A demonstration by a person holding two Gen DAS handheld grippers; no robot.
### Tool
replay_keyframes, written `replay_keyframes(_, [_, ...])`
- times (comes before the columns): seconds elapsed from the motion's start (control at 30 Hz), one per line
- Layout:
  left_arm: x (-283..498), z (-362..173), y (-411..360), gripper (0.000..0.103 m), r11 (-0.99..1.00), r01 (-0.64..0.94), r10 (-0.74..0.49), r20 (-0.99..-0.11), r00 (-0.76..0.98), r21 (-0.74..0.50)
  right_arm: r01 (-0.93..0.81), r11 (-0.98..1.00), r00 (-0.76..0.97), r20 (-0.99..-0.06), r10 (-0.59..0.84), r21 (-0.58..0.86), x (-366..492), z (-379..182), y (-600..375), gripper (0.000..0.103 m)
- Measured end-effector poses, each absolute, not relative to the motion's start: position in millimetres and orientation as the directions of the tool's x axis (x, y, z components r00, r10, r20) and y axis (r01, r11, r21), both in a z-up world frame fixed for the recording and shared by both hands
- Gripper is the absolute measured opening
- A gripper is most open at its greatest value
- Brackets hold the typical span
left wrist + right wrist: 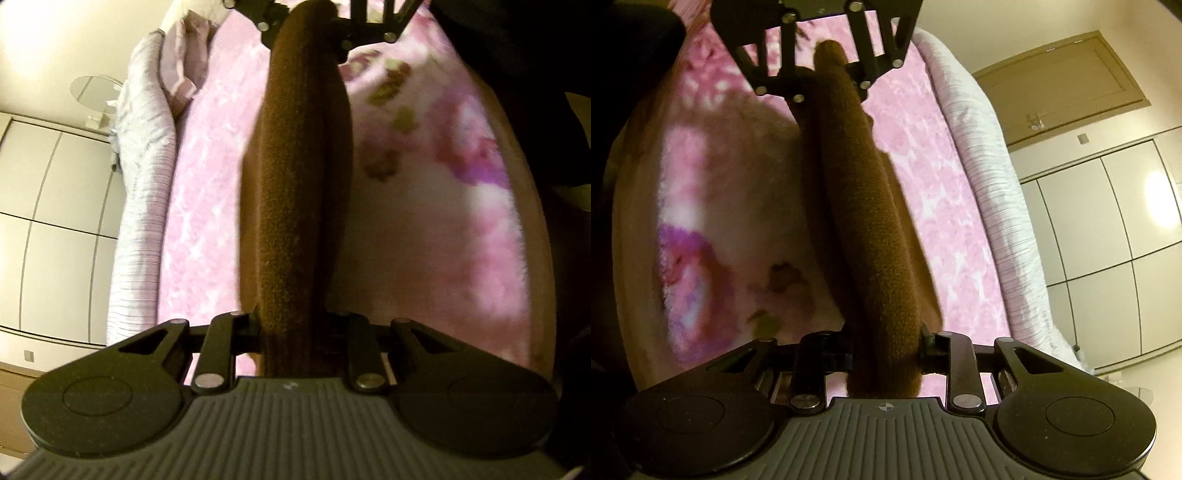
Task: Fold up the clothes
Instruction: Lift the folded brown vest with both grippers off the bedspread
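Note:
A brown fleece garment [299, 192] is stretched taut between my two grippers above a pink bed. In the left wrist view my left gripper [291, 332] is shut on one end of it, and my right gripper [332, 26] grips the far end at the top. In the right wrist view my right gripper [886, 350] is shut on the brown garment [864, 206], and my left gripper [827, 70] holds the other end at the top. The fingertips are hidden by the cloth.
Below lies a pink floral blanket [436, 229] on the bed [923, 177]. A ribbed lilac bolster [144, 206] runs along the bed edge, also in the right wrist view [990, 177]. White wardrobe doors [1108, 229] and a wooden door [1060, 85] stand beyond.

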State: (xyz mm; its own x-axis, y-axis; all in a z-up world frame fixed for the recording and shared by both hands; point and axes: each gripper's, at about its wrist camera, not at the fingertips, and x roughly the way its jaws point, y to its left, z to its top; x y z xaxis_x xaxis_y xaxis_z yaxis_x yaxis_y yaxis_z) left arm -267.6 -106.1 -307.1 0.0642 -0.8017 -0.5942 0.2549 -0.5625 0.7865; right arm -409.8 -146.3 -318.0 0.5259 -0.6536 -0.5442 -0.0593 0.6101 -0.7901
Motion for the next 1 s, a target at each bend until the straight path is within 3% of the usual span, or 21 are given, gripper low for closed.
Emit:
replay_keyframes(0.43, [-268.4, -259.6, -133.6, 0.019, -0.530, 0.253, -0.833, -0.553, 0.024, 0.809, -0.005, 0.570, 0.562, -0.474, -0.678, -0.822, -420.5, -263.4, -163.1, 0.027])
replay_keyframes(0.67, [-267.1, -240.9, -189.3, 0.019, -0.533, 0.226, -0.837, -0.547, 0.000, 0.816, 0.053, 0.592, 0.597, -0.450, -0.664, -0.804, -427.3, -246.5, -211.0, 0.027])
replay_keyframes(1.0, [-314.4, -162.4, -229.7, 0.019, -0.675, 0.231, -0.730, -0.680, -0.072, 0.701, 0.089, 0.728, 0.514, -0.594, -0.618, -0.680, -460.1, -165.2, -254.7, 0.026])
